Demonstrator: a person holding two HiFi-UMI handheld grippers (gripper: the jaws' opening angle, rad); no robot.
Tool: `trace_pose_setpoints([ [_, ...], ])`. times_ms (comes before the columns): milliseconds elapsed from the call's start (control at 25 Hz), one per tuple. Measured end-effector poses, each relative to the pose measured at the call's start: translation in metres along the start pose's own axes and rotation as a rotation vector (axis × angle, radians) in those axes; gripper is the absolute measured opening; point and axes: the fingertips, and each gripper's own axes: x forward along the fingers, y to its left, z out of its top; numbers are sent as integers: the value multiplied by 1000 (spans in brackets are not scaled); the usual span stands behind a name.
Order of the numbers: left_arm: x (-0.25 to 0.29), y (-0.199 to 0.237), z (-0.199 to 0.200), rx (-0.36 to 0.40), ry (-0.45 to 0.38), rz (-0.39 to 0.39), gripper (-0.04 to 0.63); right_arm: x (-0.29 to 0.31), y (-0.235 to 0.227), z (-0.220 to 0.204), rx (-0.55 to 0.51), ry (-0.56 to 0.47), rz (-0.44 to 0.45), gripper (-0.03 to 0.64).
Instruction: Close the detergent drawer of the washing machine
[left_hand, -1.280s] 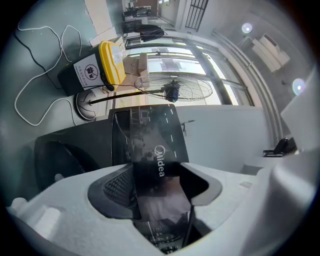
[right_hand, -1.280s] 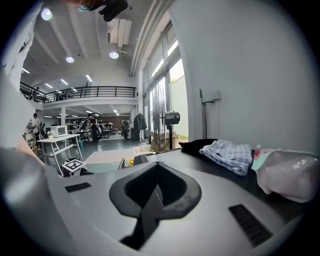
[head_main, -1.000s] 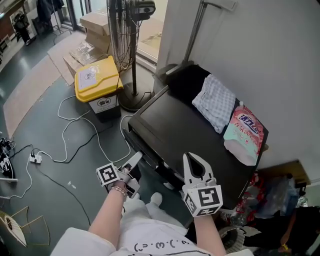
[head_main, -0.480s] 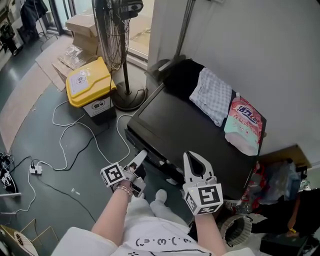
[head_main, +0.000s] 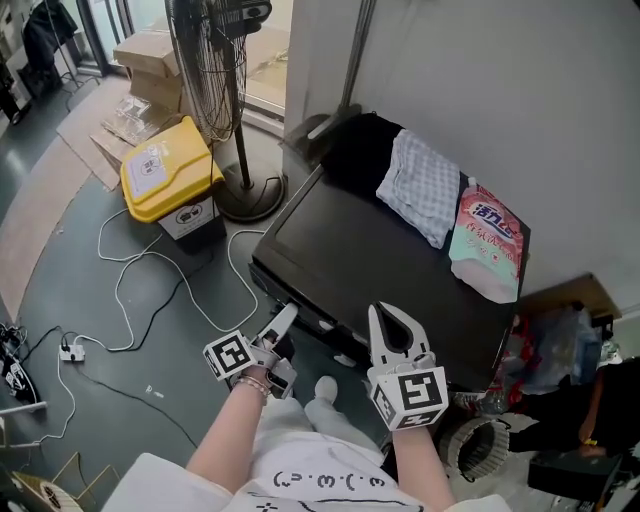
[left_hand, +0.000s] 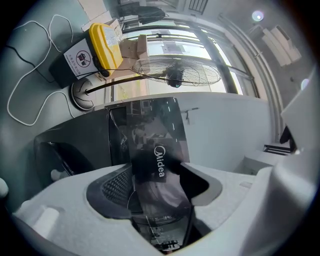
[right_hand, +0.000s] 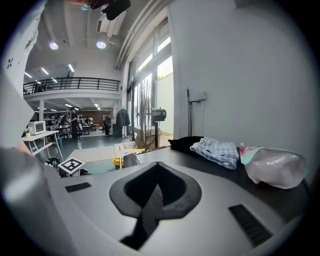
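Detergent drawer (left_hand: 150, 135) sits at the left end of the washing machine's (head_main: 380, 260) front, just under the lid and right ahead of your left gripper (head_main: 284, 320). In the left gripper view its glossy black face, marked Midea, shows as a long strip. Its long axis lies along the machine's front edge and its face is turned out toward you. Your left jaws stand apart with that strip between them; whether the pads touch it cannot be told. Your right gripper (head_main: 386, 316) is clenched on nothing. It is held above the machine's front edge and points across the black lid toward the checked cloth (head_main: 425, 185) and the pink detergent pouch (head_main: 487, 250).
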Motion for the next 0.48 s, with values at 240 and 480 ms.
trace_pose_setpoints([
  [240,4,1,1,18,34,-3,296,6,2,2,2,3,-16,-2],
  [480,14,4,7,79,55,39,284,10,10,5,8,3,-33,-2],
])
